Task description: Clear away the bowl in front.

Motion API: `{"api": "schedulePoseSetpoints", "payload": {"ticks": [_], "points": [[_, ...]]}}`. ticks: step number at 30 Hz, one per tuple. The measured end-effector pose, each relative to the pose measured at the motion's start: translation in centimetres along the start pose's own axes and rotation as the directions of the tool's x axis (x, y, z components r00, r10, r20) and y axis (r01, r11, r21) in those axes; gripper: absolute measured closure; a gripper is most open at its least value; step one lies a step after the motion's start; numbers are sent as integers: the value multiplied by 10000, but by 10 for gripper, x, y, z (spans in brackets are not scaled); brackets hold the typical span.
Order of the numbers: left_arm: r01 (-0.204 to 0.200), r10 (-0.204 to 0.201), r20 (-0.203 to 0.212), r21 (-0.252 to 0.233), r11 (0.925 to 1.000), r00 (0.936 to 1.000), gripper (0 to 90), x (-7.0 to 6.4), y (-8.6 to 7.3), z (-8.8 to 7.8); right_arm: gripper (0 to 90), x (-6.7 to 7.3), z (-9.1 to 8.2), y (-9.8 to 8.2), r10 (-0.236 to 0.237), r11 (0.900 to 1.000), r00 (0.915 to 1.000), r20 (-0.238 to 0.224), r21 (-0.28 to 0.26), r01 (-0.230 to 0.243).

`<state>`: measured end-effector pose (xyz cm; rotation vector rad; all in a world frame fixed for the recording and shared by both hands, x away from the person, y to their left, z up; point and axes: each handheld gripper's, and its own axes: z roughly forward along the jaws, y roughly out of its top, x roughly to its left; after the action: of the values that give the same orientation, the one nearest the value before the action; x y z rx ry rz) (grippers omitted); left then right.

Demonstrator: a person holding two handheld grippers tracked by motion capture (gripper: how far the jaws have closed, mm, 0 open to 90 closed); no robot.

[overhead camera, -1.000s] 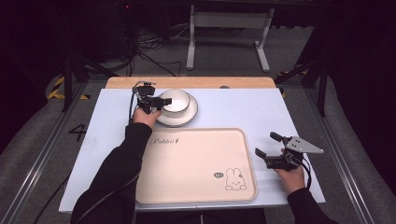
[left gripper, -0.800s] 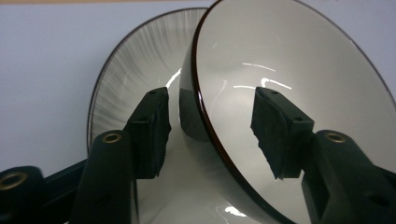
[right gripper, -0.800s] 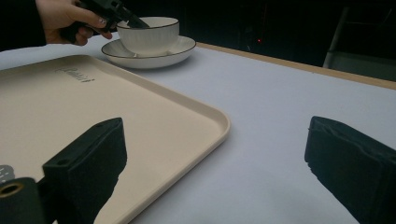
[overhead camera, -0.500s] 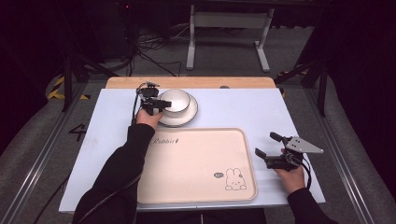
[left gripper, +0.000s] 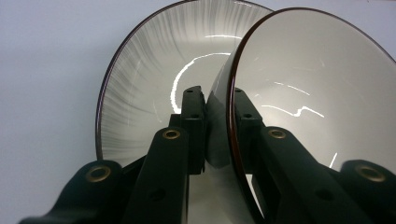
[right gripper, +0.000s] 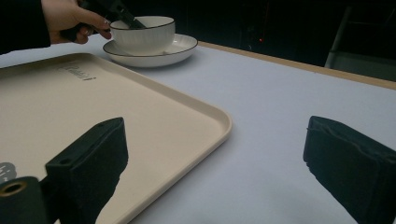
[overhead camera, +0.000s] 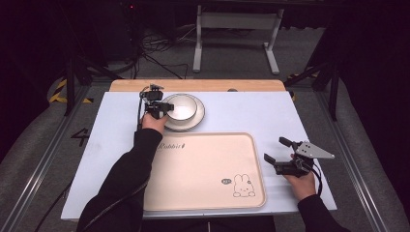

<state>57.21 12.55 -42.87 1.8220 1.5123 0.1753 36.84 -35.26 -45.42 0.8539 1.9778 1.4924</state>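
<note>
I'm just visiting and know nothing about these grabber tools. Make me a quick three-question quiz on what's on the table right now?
1. True or false: the left gripper has its jaws on the bowl rim.
2. What does the bowl sit on: A) tray, B) saucer, C) bare table?
3. Fill in: the right gripper's jaws are ____.

Key: 1 true; 2 B; 3 open, holding nothing.

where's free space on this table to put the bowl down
The whole tray is bare apart from its printed rabbit. The white tabletop is open between the saucer and the right gripper, and along the left edge. It is crowded only at the far left, where the left gripper clamps the bowl.
</note>
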Motion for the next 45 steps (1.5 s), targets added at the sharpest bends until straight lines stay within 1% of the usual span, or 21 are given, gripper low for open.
{"api": "schedulePoseSetpoints", "payload": {"ticks": [1,2,4,5,6,7,8,9,11,13,14,15,17,21,22,25,34,38,41,43,45], "points": [[123,-123,60,-39,9999,9999,794,1,0,0,68,0,0,0,2,10000,10000,11,-1,-2],[123,-123,60,-39,9999,9999,794,1,0,0,68,0,0,0,2,10000,10000,11,-1,-2],[329,-329,234,-27,9995,9992,795,2,0,-2,73,0,0,0,7,10000,10000,-7,13,-7],[393,-388,307,-153,9991,9988,795,2,1,-5,73,0,0,0,0,10000,10000,-16,13,0],[393,-388,307,-153,9991,9988,797,2,1,-5,73,0,0,0,0,10000,10000,-16,13,0],[329,-325,155,-249,9992,9994,797,1,1,-6,73,0,0,0,1,10000,10000,-18,13,0],[173,-171,59,-311,9994,9998,798,1,1,-8,74,0,0,0,-1,10000,10000,-21,10,1],[171,-171,17,-367,9992,9999,797,0,0,-9,74,0,0,0,-1,10000,10000,-22,13,1],[153,-145,198,-415,9990,9997,797,-1,0,-12,74,0,0,0,0,10000,10000,-23,16,0],[173,-163,242,-443,9989,9996,797,-2,0,-14,74,0,0,0,1,10000,10000,-24,15,0],[109,-97,270,-474,9988,9996,797,-4,0,-16,74,0,0,0,4,10000,10000,-24,19,-4],[-78,96,317,-564,9984,9995,797,-6,1,-19,74,0,0,0,10,10000,10000,-21,18,-10],[-48,69,356,-593,9982,9993,797,-7,0,-20,74,0,0,0,8,10000,10000,-20,15,-8],[-216,258,523,-786,9967,9983,796,-10,1,-32,74,0,0,0,11,10000,10000,-20,12,-11],[-216,258,523,-786,9967,9983,796,-10,1,-32,74,0,0,0,11,10000,10000,-20,12,-11],[-270,338,672,-994,9947,9972,796,-11,1,-43,74,0,0,0,10,10000,10000,-20,12,-10],[-454,564,970,-1117,9927,9937,795,-14,-1,-56,71,0,0,0,9,10000,10000,1,0,-9],[-650,748,899,-1073,9921,9931,795,-15,-2,-60,67,0,0,0,29,10000,10000,42,2,-29],[-768,887,1078,-1097,9910,9902,795,-17,-4,-64,66,0,0,0,41,10000,10000,46,2,-41],[-931,1045,1085,-1051,9901,9886,795,-18,-4,-66,66,0,0,0,40,10000,10000,43,-7,-40],[-999,1110,1105,-1015,9898,9877,795,-19,-4,-67,65,0,0,0,40,10000,10000,47,6,-40]]}}
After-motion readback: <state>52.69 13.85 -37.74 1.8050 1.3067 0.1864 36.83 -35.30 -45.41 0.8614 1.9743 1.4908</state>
